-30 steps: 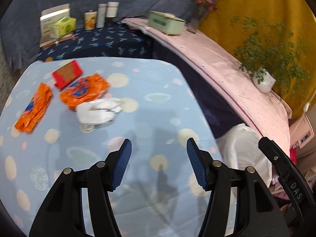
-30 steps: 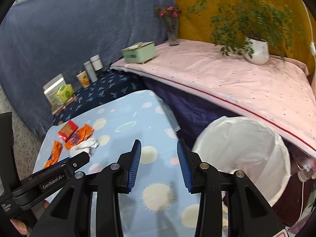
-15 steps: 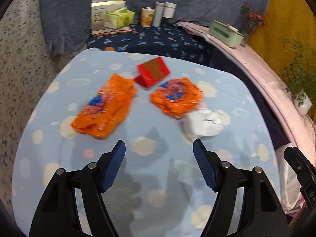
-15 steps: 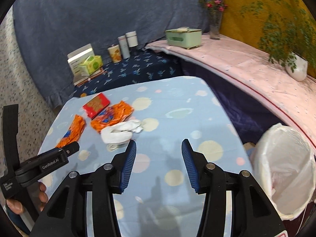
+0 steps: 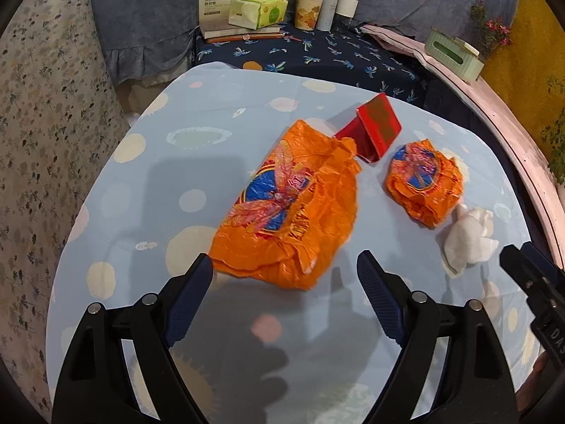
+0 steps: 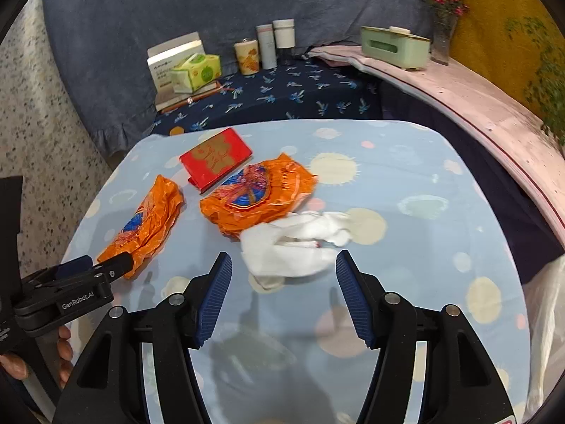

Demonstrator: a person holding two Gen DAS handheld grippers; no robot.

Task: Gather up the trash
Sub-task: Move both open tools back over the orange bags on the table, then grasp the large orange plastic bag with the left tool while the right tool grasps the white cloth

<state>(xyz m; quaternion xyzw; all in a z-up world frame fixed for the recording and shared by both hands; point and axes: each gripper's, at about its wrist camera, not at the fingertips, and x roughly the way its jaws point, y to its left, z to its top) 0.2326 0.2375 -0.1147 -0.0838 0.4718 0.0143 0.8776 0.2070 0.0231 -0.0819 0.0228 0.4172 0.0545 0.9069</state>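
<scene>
Both tongs gape empty: left tongs (image 5: 284, 289) face the orange wrapper (image 5: 287, 206) at 12 o'clock, long axis toward 1 o'clock; right tongs (image 6: 283, 284) nearly straddle the white tissue (image 6: 293, 243).

Right gripper (image 6: 283, 295) spread wide before crumpled white tissue (image 6: 293, 243), two orange wrappers (image 6: 256, 194) (image 6: 146, 221), red packet (image 6: 215, 158), blue spotted tablecloth (image 6: 406, 190)

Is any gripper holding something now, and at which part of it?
Nothing is held. Left gripper and right gripper are both open, above the table.
</scene>
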